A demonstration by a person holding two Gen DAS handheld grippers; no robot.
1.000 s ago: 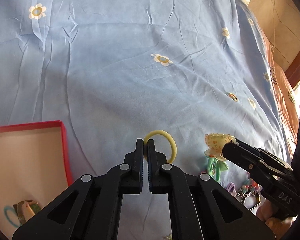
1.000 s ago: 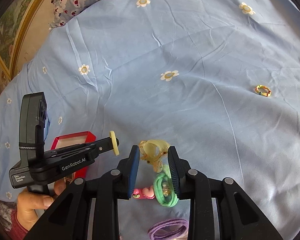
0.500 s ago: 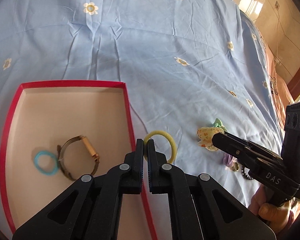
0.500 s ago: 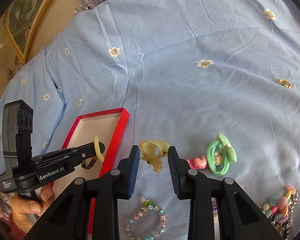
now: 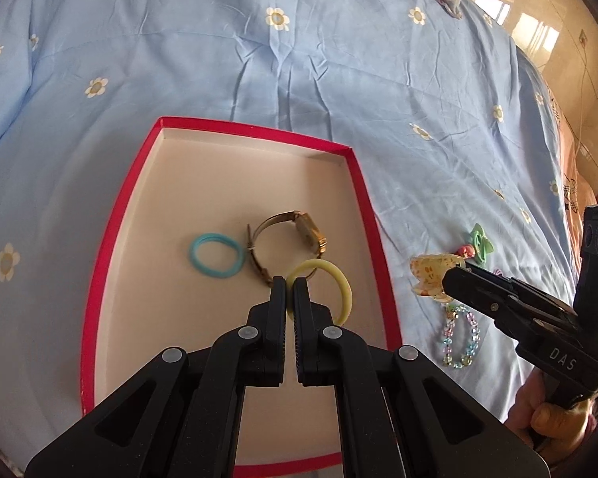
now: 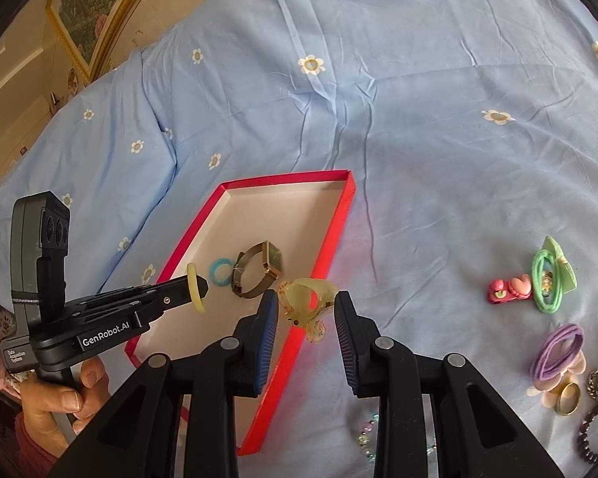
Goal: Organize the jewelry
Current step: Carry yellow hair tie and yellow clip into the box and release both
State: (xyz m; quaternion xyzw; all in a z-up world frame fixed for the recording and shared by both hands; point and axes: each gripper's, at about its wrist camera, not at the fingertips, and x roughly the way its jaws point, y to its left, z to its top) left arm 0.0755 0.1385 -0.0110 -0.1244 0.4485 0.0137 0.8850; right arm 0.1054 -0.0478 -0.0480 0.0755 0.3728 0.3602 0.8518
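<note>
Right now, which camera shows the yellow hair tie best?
The left wrist view: the yellow hair tie appears as an open loop pinched in the left gripper over the red box. The right wrist view shows it edge-on.

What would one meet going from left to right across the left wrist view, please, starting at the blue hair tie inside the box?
Blue hair tie → watch → yellow hair tie, held by the left gripper → yellowish hair claw, held by the right gripper → green hair tie.
</note>
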